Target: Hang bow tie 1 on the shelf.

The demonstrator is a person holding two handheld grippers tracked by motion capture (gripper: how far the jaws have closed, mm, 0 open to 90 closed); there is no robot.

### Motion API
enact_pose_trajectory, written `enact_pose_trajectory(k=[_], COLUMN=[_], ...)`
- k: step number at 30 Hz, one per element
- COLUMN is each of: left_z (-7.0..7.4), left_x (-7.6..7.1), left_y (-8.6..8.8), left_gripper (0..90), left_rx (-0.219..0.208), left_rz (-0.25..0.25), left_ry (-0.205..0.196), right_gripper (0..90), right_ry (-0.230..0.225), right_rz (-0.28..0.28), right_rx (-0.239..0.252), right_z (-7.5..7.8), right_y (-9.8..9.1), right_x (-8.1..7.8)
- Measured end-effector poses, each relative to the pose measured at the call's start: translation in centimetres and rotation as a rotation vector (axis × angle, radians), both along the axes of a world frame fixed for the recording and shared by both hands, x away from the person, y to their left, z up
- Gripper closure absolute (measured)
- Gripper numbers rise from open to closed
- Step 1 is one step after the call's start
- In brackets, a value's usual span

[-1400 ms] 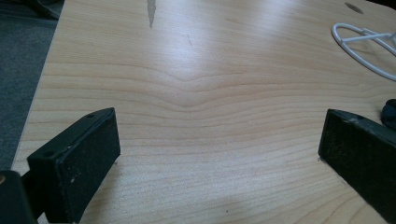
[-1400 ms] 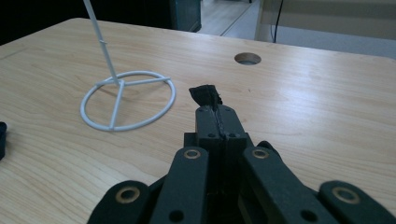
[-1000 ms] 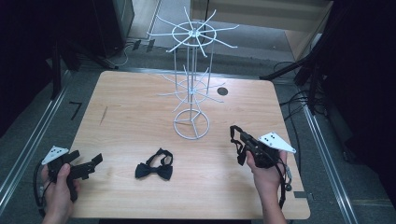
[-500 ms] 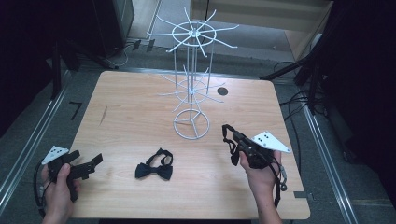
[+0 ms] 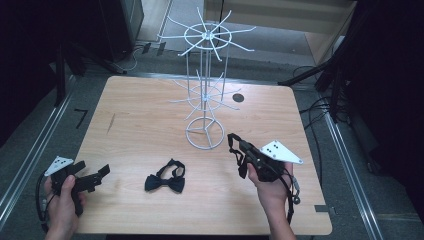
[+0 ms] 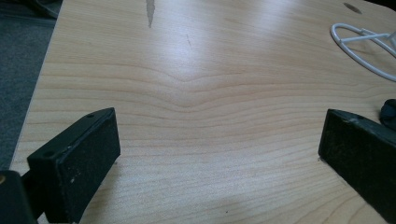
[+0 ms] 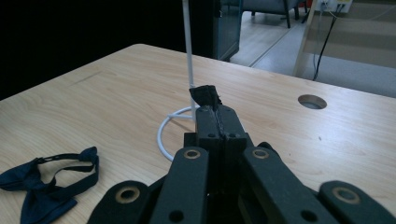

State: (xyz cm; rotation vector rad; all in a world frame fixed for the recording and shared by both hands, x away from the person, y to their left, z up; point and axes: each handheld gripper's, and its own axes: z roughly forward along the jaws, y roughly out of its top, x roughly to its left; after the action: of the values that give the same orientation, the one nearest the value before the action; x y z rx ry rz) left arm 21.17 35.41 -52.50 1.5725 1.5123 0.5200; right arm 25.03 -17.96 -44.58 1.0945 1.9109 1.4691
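Apparently a pickup is pending: right gripper (image 5: 234, 144), jaws pressed together (pinching a dark scrap), must spread; left gripper (image 5: 97, 175) waits spread, lower left, beside bow tie (image 5: 165, 178).

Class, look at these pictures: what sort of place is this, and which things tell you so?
Probably a lab or workshop set up for recording, not a home: a bare wooden table on grey floor, loose cables beside it, and a person holding camera-fitted grippers, left and right.
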Motion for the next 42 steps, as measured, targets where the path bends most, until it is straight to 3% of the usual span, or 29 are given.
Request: enact_pose_trajectory(k=[17,42], left_z=[0.0,0.0], left_x=[0.0,0.0], left_y=[0.0,0.0], left_gripper=[0.0,0.0], left_rx=[-0.001,0.0], left_rz=[0.002,-0.002], left_ry=[-0.001,0.0], right_gripper=[90.0,90.0], right_ry=[-0.041,-0.12], right_rz=[0.065,0.105], right_rx=[0.011,0.038], right_z=[2.1,5.6], right_y=[1.9,3.2], right_x=[-0.9,-1.8])
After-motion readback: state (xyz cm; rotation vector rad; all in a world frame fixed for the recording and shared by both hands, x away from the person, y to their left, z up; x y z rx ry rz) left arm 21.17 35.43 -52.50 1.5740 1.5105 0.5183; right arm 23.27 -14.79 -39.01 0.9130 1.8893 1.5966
